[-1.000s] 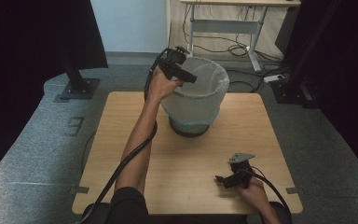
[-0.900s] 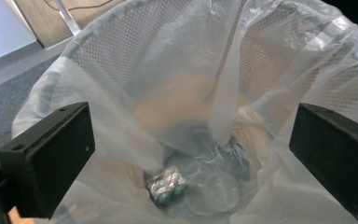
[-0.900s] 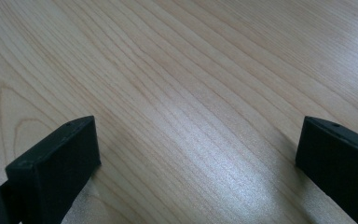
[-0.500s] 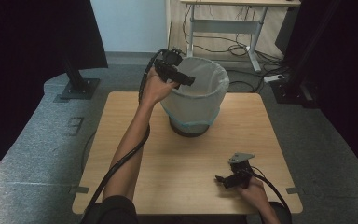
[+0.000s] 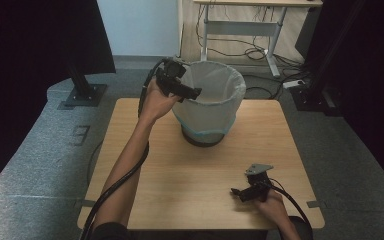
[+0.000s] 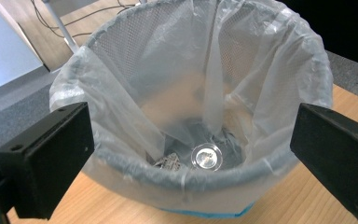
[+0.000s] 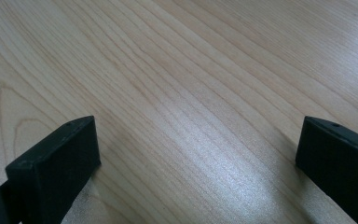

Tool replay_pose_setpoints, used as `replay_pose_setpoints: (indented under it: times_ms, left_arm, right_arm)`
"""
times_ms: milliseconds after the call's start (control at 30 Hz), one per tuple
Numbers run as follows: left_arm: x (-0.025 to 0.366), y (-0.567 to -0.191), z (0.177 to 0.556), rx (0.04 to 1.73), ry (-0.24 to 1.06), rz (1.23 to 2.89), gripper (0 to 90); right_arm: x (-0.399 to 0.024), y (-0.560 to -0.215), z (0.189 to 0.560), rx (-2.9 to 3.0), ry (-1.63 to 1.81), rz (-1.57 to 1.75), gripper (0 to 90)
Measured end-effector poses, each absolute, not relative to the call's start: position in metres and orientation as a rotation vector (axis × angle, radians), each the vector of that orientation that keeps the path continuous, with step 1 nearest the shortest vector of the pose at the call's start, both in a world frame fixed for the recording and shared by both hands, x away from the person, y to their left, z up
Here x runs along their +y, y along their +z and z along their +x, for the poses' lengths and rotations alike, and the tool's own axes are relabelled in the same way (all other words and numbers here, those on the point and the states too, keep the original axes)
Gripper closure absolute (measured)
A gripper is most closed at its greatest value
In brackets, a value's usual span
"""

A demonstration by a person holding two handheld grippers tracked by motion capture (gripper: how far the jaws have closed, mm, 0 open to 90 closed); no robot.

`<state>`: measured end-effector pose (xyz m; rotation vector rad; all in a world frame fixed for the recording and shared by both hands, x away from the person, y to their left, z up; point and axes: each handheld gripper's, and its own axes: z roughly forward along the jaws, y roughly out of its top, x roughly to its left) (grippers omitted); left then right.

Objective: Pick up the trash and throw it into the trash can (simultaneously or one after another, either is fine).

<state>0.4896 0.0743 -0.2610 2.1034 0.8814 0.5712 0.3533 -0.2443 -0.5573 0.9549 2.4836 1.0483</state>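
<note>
A mesh waste bin (image 5: 211, 107) lined with a clear plastic bag (image 6: 186, 84) stands at the far middle of the wooden table (image 5: 180, 175). My left gripper (image 5: 192, 93) hovers at the bin's left rim, open and empty, looking down into the bin. At the bottom of the bin lie a round clear lid (image 6: 206, 157) and a crumpled scrap (image 6: 168, 163). My right gripper (image 5: 236, 192) rests low over the table near its front right edge, open, with bare wood (image 7: 186, 112) between its jaws.
Grey carpet surrounds the table. A black stand base (image 5: 84, 94) sits at the left, a desk frame (image 5: 240, 30) with cables stands behind the bin, and dark equipment (image 5: 315, 95) is at the right.
My left gripper has drifted slightly left and toward me along the bin's rim. The right gripper has stayed still.
</note>
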Motion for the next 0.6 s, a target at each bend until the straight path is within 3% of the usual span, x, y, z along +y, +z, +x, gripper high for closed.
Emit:
replay_pose_setpoints:
  times_ms: [600]
  left_arm:
    - [0.109,-0.279,0.455,0.848,0.601,2.076,0.0]
  right_arm:
    - [-0.244,-0.557,0.353,2.483,1.048,0.954,0.0]
